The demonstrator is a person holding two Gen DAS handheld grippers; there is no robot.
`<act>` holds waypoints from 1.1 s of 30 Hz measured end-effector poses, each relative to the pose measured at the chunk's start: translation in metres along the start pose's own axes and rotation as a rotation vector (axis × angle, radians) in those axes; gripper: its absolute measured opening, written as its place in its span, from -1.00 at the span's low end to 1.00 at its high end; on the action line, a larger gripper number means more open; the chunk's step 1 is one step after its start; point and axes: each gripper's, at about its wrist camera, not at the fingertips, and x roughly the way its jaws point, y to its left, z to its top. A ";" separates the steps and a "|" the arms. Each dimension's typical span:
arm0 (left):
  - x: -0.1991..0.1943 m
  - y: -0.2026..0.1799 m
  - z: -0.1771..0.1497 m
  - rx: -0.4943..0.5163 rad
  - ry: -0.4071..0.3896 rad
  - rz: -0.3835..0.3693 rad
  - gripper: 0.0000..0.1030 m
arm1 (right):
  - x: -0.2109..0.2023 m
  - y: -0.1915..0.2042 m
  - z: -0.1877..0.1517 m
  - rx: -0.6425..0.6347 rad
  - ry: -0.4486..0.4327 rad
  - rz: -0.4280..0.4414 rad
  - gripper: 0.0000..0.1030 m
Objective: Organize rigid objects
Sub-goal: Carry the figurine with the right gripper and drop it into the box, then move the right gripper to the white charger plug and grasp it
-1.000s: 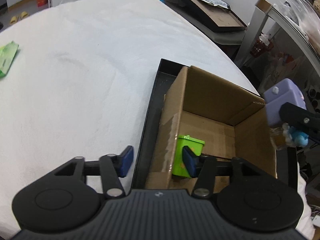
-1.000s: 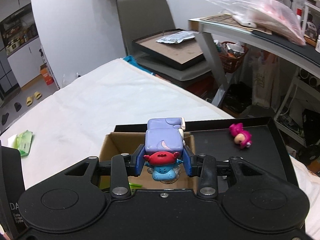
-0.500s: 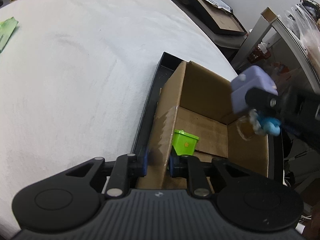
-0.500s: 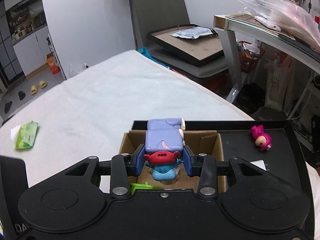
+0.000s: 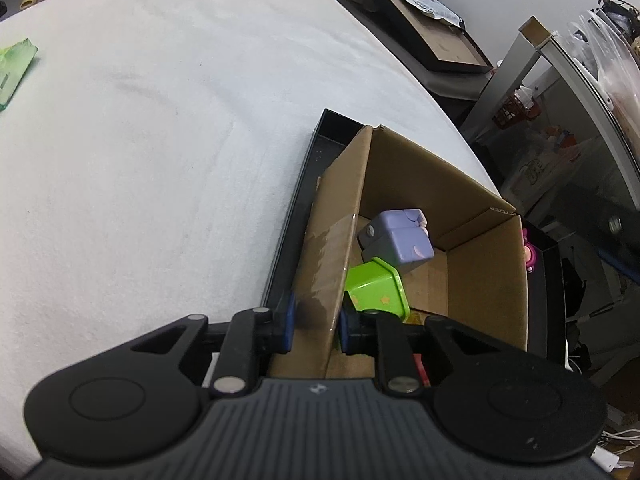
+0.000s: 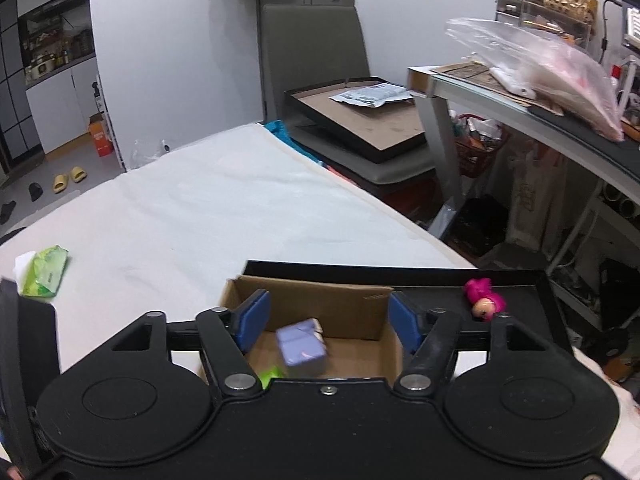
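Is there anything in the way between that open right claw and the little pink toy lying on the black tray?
Nothing visible blocks it. The pink toy lies in the open on the black tray, just outside the cardboard box, to the right of the open right gripper.

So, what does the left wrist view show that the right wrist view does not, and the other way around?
Only the left wrist view shows the left gripper, its jaws shut on the near wall of the cardboard box, and the whole green toy lying in the box under the purple block toy.

Only the right wrist view shows the right gripper, its jaws wide open and empty above the box, and the whole pink figure lying on the black tray.

Both show the box, the purple toy, the tray and the green packet.
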 end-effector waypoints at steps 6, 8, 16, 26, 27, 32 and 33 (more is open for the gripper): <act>-0.002 -0.002 -0.001 0.001 -0.011 0.010 -0.62 | -0.009 -0.021 -0.009 0.019 -0.007 -0.031 0.47; -0.003 -0.004 -0.002 0.011 -0.017 0.019 -0.63 | -0.010 -0.027 -0.012 0.023 -0.009 -0.039 0.50; -0.004 -0.010 -0.006 0.039 -0.042 0.060 -0.62 | -0.008 -0.058 -0.025 0.048 -0.016 -0.050 0.63; -0.004 -0.028 -0.008 0.144 -0.057 0.162 -0.57 | 0.011 -0.093 -0.039 0.062 -0.015 -0.027 0.67; -0.005 -0.031 -0.006 0.152 -0.063 0.172 -0.57 | 0.013 -0.098 -0.041 0.078 -0.016 -0.022 0.67; -0.006 -0.049 -0.005 0.202 -0.050 0.210 -0.50 | 0.019 -0.120 -0.057 0.136 -0.044 -0.034 0.67; -0.005 -0.052 -0.005 0.204 -0.041 0.220 -0.47 | 0.021 -0.124 -0.060 0.151 -0.040 -0.043 0.67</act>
